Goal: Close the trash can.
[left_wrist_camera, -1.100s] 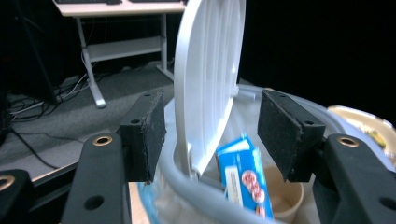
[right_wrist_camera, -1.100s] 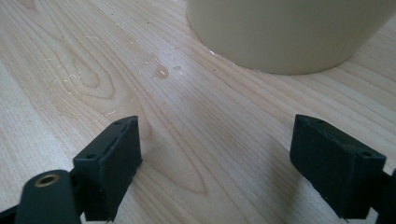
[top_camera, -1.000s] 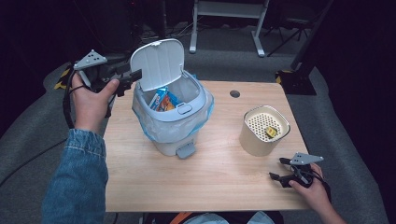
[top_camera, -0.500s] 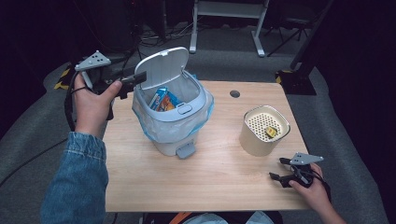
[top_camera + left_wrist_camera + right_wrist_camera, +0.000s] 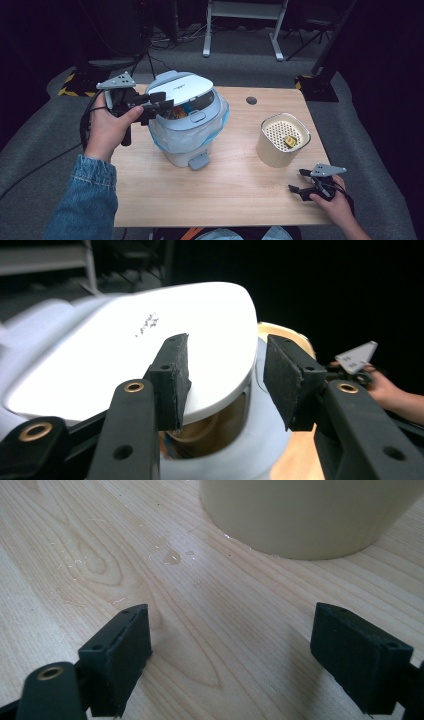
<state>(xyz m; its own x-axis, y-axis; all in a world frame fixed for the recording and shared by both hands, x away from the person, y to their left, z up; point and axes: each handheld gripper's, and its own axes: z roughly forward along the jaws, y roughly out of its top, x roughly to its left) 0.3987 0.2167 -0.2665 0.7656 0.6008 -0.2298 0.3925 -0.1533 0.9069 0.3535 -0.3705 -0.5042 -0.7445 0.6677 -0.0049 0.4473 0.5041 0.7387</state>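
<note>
A white pedal bin [image 5: 182, 150] with a blue liner [image 5: 159, 136] stands on the wooden table [image 5: 235, 190]. Its lid [image 5: 185, 87] hangs low over the opening, a narrow gap left at the front. My left gripper [image 5: 159, 102] reaches in from the left at lid height. In the left gripper view the lid [image 5: 125, 345] has its rim between the jaws of the left gripper [image 5: 225, 380], which have just been closing; one pad lies against its top, the other stands clear. My right gripper [image 5: 297, 181] rests open on the table [image 5: 190, 610], facing a cream container [image 5: 310, 515].
The cream container [image 5: 280, 145] has a perforated top with a small yellow piece [image 5: 289, 141] on it. A foot pedal [image 5: 198, 161] sticks out at the bin's front. A cable hole [image 5: 251, 100] marks the table's far side. Dark floor surrounds the table.
The lid has swung down from upright to nearly flat over the bin, and my left gripper has moved right and down with it. The right hand has stayed put.
</note>
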